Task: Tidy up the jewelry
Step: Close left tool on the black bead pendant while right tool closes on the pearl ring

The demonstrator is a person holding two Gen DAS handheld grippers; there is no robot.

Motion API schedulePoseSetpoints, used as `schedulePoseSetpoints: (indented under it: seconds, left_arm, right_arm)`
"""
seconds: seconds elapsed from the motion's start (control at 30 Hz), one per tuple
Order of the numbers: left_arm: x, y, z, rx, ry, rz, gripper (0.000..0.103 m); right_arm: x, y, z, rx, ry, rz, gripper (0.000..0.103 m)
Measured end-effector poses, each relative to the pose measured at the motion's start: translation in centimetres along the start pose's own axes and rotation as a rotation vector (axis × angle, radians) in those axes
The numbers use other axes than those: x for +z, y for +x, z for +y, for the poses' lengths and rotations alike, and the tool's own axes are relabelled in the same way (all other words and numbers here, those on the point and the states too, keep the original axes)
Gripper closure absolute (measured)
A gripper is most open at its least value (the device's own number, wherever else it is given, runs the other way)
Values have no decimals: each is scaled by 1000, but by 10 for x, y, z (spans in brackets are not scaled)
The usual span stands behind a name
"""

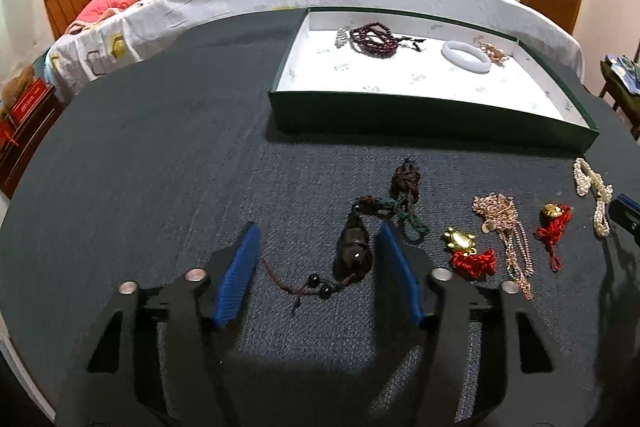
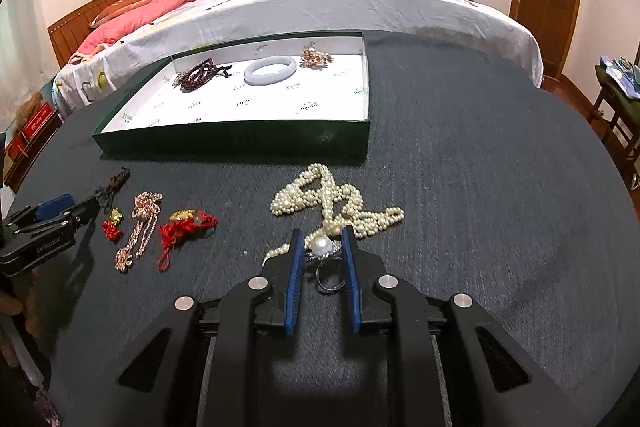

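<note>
- Left wrist view: the left gripper (image 1: 316, 247) stands with its jaws apart around a dark carved pendant (image 1: 354, 247) on its cord, which lies on the dark cloth in front of the green tray (image 1: 420, 115); the pads do not appear to press it yet.
- Right wrist view: the right gripper (image 2: 322, 247) has its jaws narrowed about a pearl ring (image 2: 326, 255) in front of the tray, at the near edge of the pearl necklace (image 2: 332, 199); whether the pads pinch it cannot be told.
- Risk: lifting the ring may drag necklace strands along, since they lie touching; the pendant's trailing cord could snag on the cloth.
- Writing: small print repeats on the tray's white lining, unreadable; white lettering on the left gripper's body is too small to read with confidence.
</note>
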State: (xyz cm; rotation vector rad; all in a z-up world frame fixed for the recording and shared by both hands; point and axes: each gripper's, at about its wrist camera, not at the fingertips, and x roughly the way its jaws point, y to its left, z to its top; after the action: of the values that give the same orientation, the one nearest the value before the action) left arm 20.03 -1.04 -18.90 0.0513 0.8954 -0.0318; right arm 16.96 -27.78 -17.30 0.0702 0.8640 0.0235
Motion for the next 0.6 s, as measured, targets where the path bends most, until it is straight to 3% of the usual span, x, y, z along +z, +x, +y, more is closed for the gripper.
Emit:
schedulePoseSetpoints:
  seconds: [0.27,0.6]
  left_arm:
    - [0,-3,-18,-34,87,-15,82]
    - [0,-3,-15,-47,85,-16,86]
  right_arm:
    - [-4,1,1,3,0,8,83]
    - [-8,-4,-1,1,3,8,83]
